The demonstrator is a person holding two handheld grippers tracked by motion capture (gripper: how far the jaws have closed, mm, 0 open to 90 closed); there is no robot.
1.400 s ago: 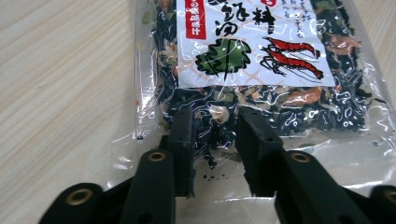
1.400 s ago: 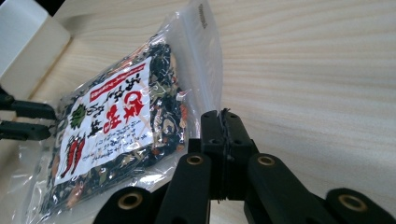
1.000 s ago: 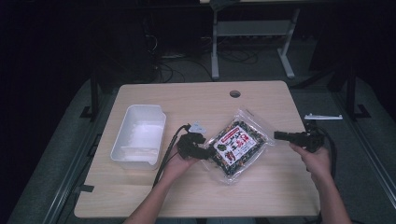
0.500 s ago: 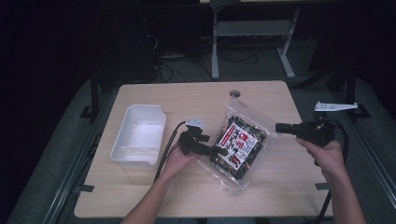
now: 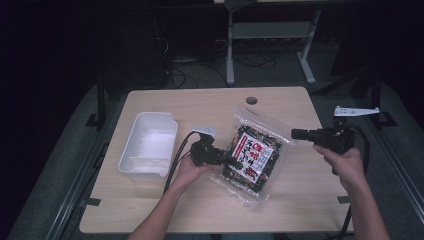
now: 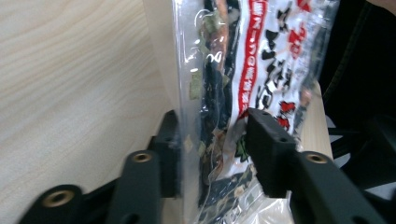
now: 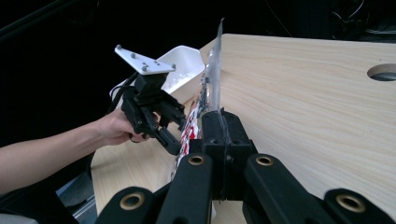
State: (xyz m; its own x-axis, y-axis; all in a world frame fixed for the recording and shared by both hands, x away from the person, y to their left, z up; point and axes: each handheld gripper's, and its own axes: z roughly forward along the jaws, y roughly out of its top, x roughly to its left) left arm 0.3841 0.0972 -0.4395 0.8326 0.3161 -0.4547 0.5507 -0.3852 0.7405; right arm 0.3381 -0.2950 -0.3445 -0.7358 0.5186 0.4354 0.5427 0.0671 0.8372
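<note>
A clear plastic snack bag with a white and red printed label and dark contents (image 5: pixel 252 154) sits at the middle of the light wooden table (image 5: pixel 210 107), stretched between the two black handheld tools. The right gripper (image 5: pixel 296 134) is clenched on the bag's sealed edge at the side nearest the person's right hand (image 5: pixel 345 162); in the right gripper view its jaws are pressed together with the thin plastic rim (image 7: pixel 215 65) standing up between them. The left gripper (image 5: pixel 231 161) meets the bag's opposite edge, and the left gripper view shows its two jaws on either side of the bag (image 6: pixel 243 93), the plastic and contents between them with a gap still visible at one pad, so they straddle it without fully pinching. A white rectangular plastic tray (image 5: pixel 150 145) rests on the table near the left hand (image 5: pixel 192 170), apart from the bag.
</note>
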